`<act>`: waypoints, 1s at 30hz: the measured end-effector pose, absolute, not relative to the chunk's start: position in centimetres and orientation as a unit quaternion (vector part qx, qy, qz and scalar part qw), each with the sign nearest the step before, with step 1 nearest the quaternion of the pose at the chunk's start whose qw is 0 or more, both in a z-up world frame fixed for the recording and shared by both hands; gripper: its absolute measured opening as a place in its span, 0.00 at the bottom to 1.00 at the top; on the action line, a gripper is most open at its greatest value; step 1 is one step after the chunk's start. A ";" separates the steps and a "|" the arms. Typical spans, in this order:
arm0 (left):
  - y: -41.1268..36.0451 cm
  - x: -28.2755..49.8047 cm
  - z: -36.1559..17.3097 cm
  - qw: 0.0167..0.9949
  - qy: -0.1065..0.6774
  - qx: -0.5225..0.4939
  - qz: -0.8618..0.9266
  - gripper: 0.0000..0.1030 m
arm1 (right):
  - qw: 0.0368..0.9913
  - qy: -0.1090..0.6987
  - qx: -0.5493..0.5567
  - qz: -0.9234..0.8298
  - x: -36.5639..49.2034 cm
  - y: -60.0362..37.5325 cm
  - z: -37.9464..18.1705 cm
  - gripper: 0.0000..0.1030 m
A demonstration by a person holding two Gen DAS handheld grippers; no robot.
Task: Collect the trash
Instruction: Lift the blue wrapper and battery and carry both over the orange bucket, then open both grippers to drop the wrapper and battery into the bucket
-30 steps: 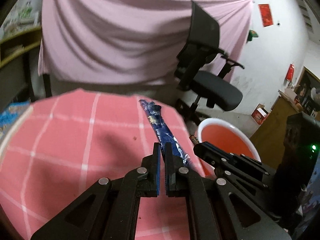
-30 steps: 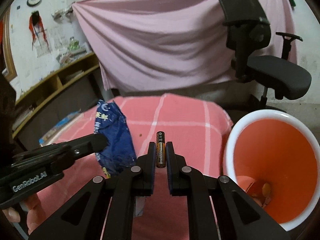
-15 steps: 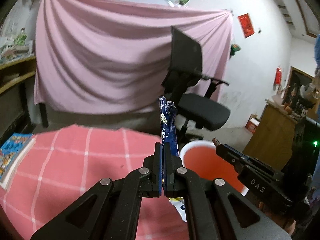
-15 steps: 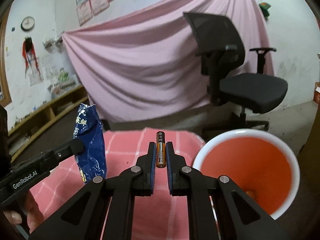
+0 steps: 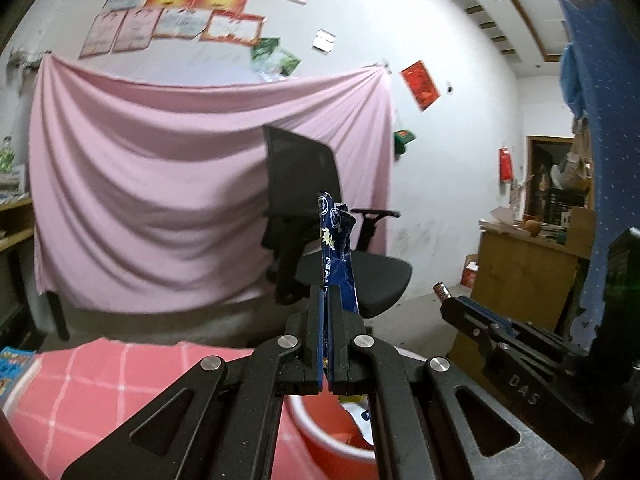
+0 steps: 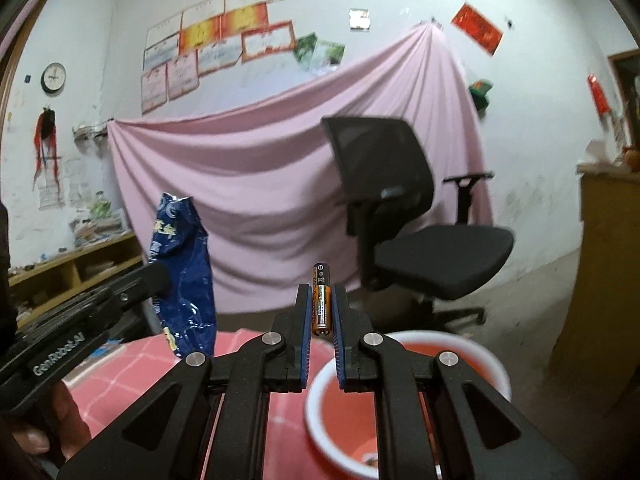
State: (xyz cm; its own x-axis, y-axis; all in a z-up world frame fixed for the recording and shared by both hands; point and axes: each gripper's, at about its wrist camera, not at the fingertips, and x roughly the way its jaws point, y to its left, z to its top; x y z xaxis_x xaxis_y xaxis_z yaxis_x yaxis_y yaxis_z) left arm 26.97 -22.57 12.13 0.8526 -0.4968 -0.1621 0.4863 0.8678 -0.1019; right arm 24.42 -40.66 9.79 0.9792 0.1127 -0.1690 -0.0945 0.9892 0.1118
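A pink sheet (image 5: 192,208) is hanging across the far wall, and a black mesh-backed office chair (image 6: 404,216) is standing in front of it. Below the grippers, a table under a pink checked cloth (image 5: 100,392) is filling the lower left of both views. A book (image 5: 16,364) is lying at its far left edge in the left wrist view. A red bin with a white rim (image 6: 404,400) is sitting just beside the table's right edge; a few small scraps are lying at its bottom, too blurred to name.

The left gripper (image 5: 327,300) is clamping a crumpled blue snack wrapper (image 5: 336,256), its jaws pressed flat together on the foil. The wrapper is standing nearly upright out of the fingertips, and its lower end is hanging beneath the jaws over the bin's rim. In the right wrist view the same wrapper (image 6: 182,276) is showing its broad face, held in the air above the table's right edge, left of the bin. A person's hand (image 6: 44,432) is wrapping the left gripper's handle.

The right gripper (image 6: 322,304) is pinching an AA battery (image 6: 321,300), black and gold, upright between its blue pads, with the top end sticking out past the fingertips. The battery is hanging in the air above the near rim of the bin.
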 end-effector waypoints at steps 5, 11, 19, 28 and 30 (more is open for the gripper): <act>-25.0 27.1 11.1 0.959 0.084 -0.023 -0.269 0.00 | 0.997 0.055 0.038 0.030 23.2 -42.6 10.0 0.08; -27.2 27.8 10.1 0.959 0.093 -0.008 -0.269 0.00 | 0.998 0.041 0.041 0.022 23.5 -44.6 9.5 0.08; -30.1 30.1 8.6 0.958 0.116 0.006 -0.264 0.00 | 0.996 0.062 0.050 0.028 25.5 -46.7 7.8 0.08; -31.4 34.4 6.2 0.941 0.213 -0.005 -0.262 0.00 | 0.990 0.123 0.065 0.032 28.4 -48.3 4.9 0.08; -31.8 35.3 5.9 0.935 0.236 -0.006 -0.265 0.00 | 0.988 0.135 0.069 0.033 28.9 -48.4 4.3 0.08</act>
State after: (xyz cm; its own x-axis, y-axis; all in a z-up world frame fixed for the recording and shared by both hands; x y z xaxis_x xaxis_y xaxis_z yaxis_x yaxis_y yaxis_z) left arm 35.32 -31.75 5.86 0.7486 -0.4975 -0.4383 0.4922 0.8599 -0.1354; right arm 28.87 -48.45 4.26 0.9612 0.0848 -0.2624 -0.0475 0.9882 0.1454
